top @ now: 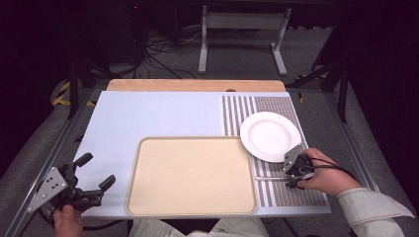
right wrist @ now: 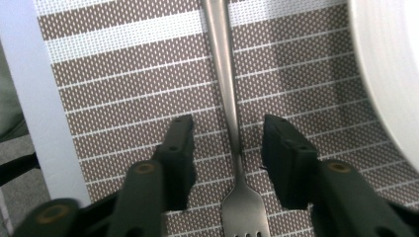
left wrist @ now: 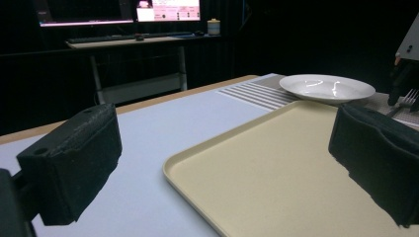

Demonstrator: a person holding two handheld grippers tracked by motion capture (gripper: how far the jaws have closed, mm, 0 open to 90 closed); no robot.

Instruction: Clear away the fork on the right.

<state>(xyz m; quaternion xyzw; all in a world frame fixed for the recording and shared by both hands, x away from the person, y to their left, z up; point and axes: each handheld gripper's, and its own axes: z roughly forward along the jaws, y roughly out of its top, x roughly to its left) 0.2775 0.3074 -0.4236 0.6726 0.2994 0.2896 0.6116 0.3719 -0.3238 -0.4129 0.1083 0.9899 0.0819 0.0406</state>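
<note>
The fork (right wrist: pixel 230 123) lies flat on the striped mat (top: pixel 276 195) near the desk's (top: pixel 148 118) right front corner, its handle running along the front edge toward the tray (top: pixel 190 175). The right hand-held gripper (right wrist: pixel 227 143) is down over it with its jaws apart, one on each side of the handle just above the tines, neither visibly touching the metal. The left hand-held gripper (top: pixel 94 173) hangs spread wide and empty over the desk's left front corner, beside the tray.

The likely step is closing on the fork, and a few things could go wrong. The handle is thin, smooth and flat against the mat, so the jaws may slide over it or pinch the mat's weave instead, dragging the mat along. Because the grip sits close to the tines, the long handle would hang out on one side; the fork could swing or twist in the jaws once lifted. The plate (top: pixel 270 136) sits just behind the right hand-held gripper, its rim close to one jaw in the right gripper view, so a careless lift or turn could knock it and shift it across the mat.

The tray is bare, nothing on it. The plate is also bare and white, resting on the mat at the desk's right side, just behind the fork.
</note>
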